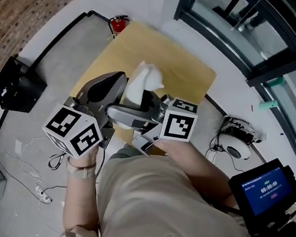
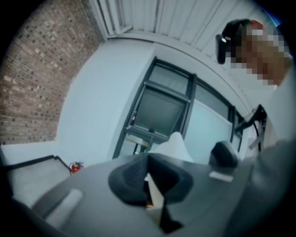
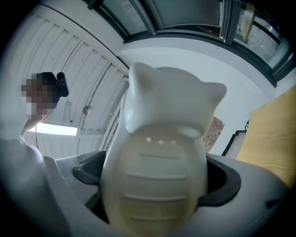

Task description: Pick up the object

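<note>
The object is a white cat-shaped figure [image 1: 143, 82] with a ribbed cream belly [image 3: 162, 139]. It is held up in the air above the wooden table [image 1: 187, 65]. My right gripper [image 1: 146, 99] is shut on it, and its dark pads [image 3: 224, 183] press on both of its flanks. In the right gripper view the figure fills the space between the jaws [image 3: 159, 190]. My left gripper [image 1: 114, 82] sits just left of the figure, jaws shut [image 2: 150, 185], with nothing clearly held. The figure's white top [image 2: 175, 143] peeks over the left gripper's body.
A red fire extinguisher [image 1: 118, 24] stands on the floor beyond the table's far corner. A black box [image 1: 17, 84] sits at the left, near cables and a power strip [image 1: 41, 193]. Glass doors [image 1: 243, 13] run along the right. A screen device [image 1: 265, 188] hangs at my right side.
</note>
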Tool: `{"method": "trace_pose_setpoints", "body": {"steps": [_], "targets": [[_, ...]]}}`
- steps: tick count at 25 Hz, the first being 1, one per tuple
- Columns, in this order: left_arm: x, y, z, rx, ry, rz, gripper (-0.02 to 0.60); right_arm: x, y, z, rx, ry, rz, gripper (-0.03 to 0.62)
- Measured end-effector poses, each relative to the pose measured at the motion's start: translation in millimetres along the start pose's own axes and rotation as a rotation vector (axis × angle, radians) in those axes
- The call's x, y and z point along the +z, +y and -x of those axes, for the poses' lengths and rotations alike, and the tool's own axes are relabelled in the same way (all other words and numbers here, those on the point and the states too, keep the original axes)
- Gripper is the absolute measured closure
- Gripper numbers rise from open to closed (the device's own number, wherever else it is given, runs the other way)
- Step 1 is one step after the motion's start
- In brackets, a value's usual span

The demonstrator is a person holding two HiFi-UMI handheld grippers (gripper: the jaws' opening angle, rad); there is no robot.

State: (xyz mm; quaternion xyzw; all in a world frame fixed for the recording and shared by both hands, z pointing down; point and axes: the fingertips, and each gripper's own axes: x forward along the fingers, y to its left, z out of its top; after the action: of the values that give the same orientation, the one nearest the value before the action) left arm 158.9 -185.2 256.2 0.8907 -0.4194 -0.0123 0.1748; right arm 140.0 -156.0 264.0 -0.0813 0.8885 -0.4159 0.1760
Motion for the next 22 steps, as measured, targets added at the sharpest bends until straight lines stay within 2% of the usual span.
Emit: {"method": "trace_pose_setpoints", "body": {"steps": [22], "targets": [[-3.0,5.5,3.3,-0.007,0.006,0.026,0.595,-4.5,-2.5,-4.5,-0.025,0.008,-0.001,0.008]]}}
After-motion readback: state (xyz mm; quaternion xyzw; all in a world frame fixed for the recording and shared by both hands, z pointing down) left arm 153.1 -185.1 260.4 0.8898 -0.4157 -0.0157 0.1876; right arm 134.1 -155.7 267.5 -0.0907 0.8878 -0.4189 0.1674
